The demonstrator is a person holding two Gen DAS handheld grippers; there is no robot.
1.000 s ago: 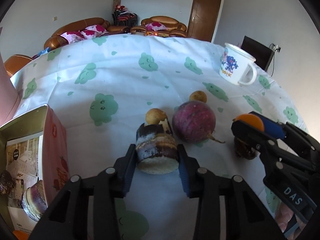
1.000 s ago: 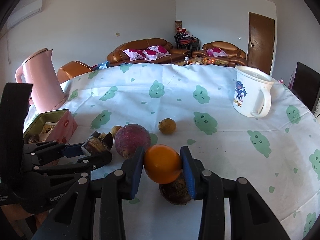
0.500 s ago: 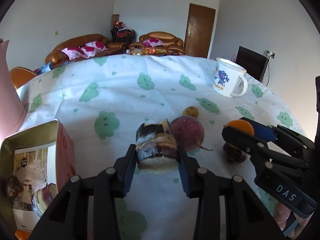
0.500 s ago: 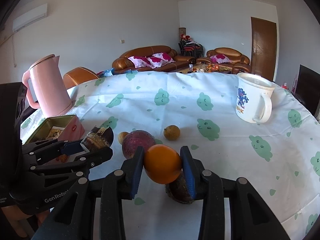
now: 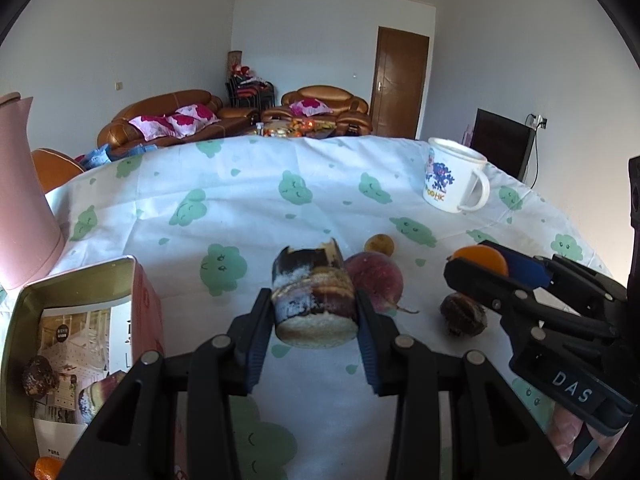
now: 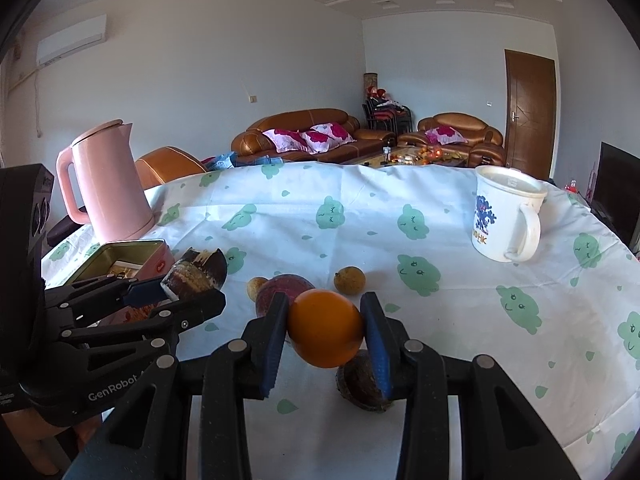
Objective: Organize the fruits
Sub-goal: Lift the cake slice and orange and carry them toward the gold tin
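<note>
On the tablecloth (image 6: 440, 248), four loose fruits; left claw (image 5: 314, 320) gripping one cut chunk (image 5: 314, 300), right claw (image 6: 326, 338) one orange (image 6: 325, 328).

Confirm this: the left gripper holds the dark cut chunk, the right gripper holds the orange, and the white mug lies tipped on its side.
Wrong on the mug: it stands upright, as the right wrist view shows. The left gripper does hold the dark cut chunk, the right gripper the orange.

1. Soft daylight fills both views; the tablecloth (image 6: 400, 248) is evenly bright.
2. Fisheye curvature bows walls, with black vignetting at the corners.
3. Fruits cast faint shadows; focus is sharp.
</note>
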